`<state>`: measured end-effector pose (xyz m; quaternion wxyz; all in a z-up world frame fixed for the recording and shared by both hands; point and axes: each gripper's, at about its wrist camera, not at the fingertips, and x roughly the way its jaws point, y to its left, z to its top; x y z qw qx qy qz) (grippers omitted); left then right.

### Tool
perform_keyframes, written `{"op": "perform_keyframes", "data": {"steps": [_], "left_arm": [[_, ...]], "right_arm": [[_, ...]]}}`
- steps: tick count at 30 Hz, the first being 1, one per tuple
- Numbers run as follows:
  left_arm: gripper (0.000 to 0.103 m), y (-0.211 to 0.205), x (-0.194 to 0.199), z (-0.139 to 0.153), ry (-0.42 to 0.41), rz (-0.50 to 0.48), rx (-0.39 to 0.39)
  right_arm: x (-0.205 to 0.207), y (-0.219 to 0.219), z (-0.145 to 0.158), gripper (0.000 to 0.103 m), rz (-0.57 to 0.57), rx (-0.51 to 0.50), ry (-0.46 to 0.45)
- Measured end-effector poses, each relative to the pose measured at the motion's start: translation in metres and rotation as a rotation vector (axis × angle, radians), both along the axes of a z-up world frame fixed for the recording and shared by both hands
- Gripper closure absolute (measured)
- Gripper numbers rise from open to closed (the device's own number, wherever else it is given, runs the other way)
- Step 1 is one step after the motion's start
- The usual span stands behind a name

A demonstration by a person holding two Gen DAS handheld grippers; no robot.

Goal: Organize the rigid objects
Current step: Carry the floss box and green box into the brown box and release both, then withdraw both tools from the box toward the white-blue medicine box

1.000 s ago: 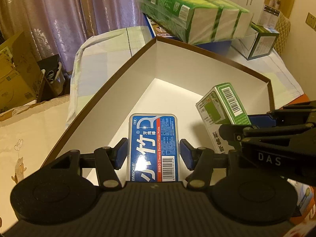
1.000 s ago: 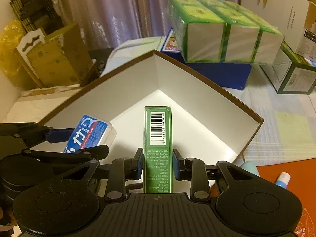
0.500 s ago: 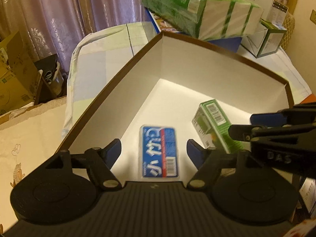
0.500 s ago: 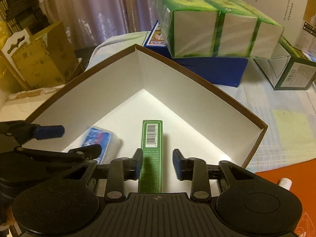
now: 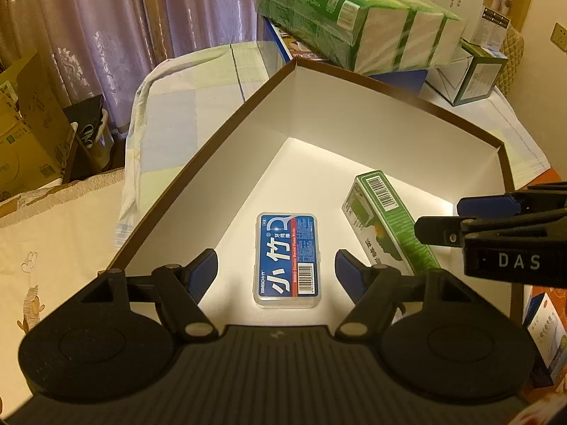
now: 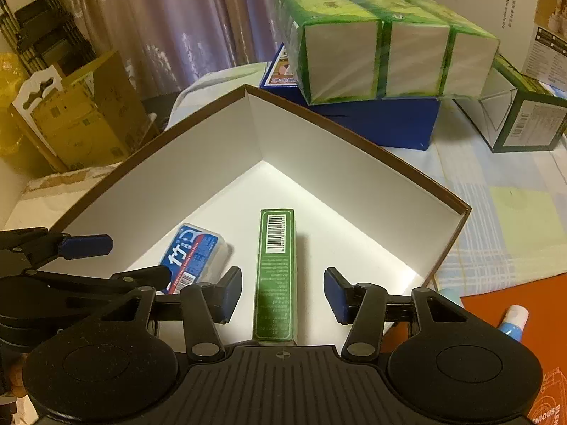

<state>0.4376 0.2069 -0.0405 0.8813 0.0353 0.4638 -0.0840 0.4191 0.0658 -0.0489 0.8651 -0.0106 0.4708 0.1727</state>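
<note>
A blue dental floss pick case [image 5: 287, 259] lies flat on the white floor of a brown-rimmed open box [image 5: 354, 78]. My left gripper [image 5: 276, 272] is open, its fingers apart on either side of the case and above it. A long green carton [image 6: 276, 272] lies in the same box to the right of the case [image 6: 193, 253]. My right gripper [image 6: 282, 292] is open, its fingers clear of the carton's sides. The carton [image 5: 386, 223] and the right gripper [image 5: 489, 223] also show in the left wrist view.
Green-wrapped tissue packs [image 6: 382, 42] sit on a blue box [image 6: 389, 120] behind the open box. A dark green carton [image 6: 524, 113] stands at the right. A white-and-blue tube [image 6: 512, 320] lies on an orange mat [image 6: 514, 294]. Cardboard boxes [image 6: 81, 117] stand at the left.
Both grippers opened and let go. The floss case and the green carton dropped from the fingers onto the box floor, and both grippers drew up and back.
</note>
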Motion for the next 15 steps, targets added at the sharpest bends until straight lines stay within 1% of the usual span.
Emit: {"op": "perform_keyframes", "data": {"steps": [6,15], "left_arm": [[0.033,0.000,-0.011,0.010,-0.017,0.002,-0.004],[0.033,0.000,-0.038,0.028,-0.045,0.004,-0.028]], "right_arm": [[-0.009,-0.005,0.010,0.054,-0.003,0.025,-0.023],[-0.032,-0.018,0.027,0.054,-0.014,0.094,-0.070]]}}
